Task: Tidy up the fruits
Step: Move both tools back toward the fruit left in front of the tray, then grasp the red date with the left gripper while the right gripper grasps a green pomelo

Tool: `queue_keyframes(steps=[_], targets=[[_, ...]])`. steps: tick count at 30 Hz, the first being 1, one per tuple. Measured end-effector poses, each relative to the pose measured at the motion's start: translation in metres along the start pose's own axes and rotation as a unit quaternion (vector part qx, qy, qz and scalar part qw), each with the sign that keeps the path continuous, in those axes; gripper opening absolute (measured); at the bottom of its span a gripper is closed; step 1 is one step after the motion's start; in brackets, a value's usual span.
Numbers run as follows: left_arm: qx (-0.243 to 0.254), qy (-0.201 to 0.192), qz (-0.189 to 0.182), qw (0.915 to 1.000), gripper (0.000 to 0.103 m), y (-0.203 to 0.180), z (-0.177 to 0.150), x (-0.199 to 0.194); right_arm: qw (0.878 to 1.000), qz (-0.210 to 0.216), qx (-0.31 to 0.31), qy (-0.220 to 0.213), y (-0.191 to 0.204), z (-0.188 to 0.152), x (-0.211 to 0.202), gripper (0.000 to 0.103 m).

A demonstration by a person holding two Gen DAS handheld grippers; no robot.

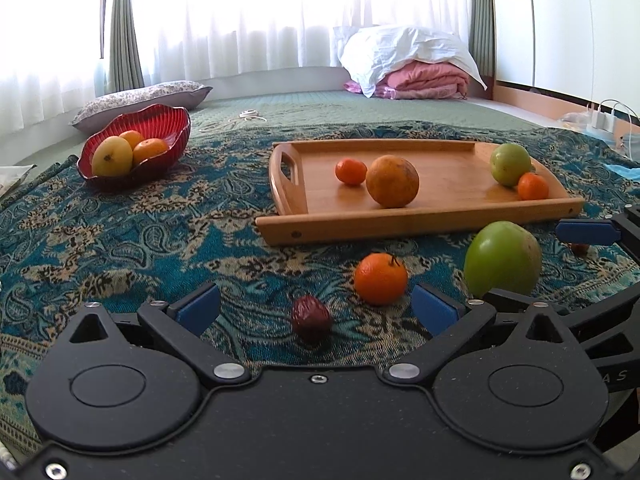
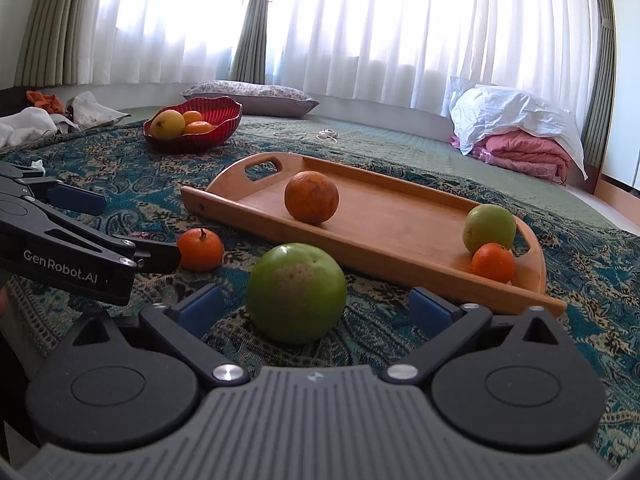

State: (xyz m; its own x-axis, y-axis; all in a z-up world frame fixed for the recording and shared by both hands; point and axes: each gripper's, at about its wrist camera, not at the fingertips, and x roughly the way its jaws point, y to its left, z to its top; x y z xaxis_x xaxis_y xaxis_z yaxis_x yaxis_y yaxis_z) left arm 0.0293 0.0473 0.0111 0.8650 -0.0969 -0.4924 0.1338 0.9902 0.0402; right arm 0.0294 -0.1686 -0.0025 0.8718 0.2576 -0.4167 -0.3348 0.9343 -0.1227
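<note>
My left gripper (image 1: 316, 308) is open low over the patterned cloth, with a dark red date (image 1: 311, 318) lying between its fingers. A tangerine (image 1: 381, 278) sits just ahead and to the right of it. My right gripper (image 2: 316, 311) is open around a large green apple (image 2: 296, 292) that rests on the cloth. The wooden tray (image 1: 400, 230) holds an orange (image 1: 392, 186), two tangerines and a smaller green fruit (image 1: 511, 164). A red bowl (image 1: 176, 136) at far left holds a mango and oranges.
The left gripper's fingers (image 2: 80, 200) reach in from the left of the right wrist view, near the loose tangerine (image 2: 200, 249). Pillows, folded pink bedding (image 1: 424, 82) and a white cable lie farther back on the bed. Chargers sit at far right.
</note>
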Motion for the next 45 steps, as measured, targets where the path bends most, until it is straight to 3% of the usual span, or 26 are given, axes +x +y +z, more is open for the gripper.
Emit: queue_keyframes(steps=[12,20,25,32,45], targets=[[-0.013,0.024,-0.013,0.9995,0.06,0.003,-0.006,0.003,1.0,0.016,0.016,0.009,0.003,-0.003,0.0,0.102],[-0.024,0.026,-0.021,0.9992,0.027,0.005,-0.005,0.003,1.0,0.018,0.012,0.012,0.009,0.0,0.002,0.092],[-0.027,0.022,-0.019,0.9992,0.019,0.006,-0.003,0.001,1.0,0.018,0.01,0.019,0.011,-0.001,0.004,0.081],[-0.026,0.016,-0.018,0.9994,0.019,0.003,0.0,-0.001,1.0,0.006,0.019,0.022,0.008,0.0,0.007,0.063],[-0.03,0.01,-0.008,0.9995,0.019,0.001,0.011,0.003,0.999,0.0,0.039,0.025,0.007,0.005,0.015,0.059]])
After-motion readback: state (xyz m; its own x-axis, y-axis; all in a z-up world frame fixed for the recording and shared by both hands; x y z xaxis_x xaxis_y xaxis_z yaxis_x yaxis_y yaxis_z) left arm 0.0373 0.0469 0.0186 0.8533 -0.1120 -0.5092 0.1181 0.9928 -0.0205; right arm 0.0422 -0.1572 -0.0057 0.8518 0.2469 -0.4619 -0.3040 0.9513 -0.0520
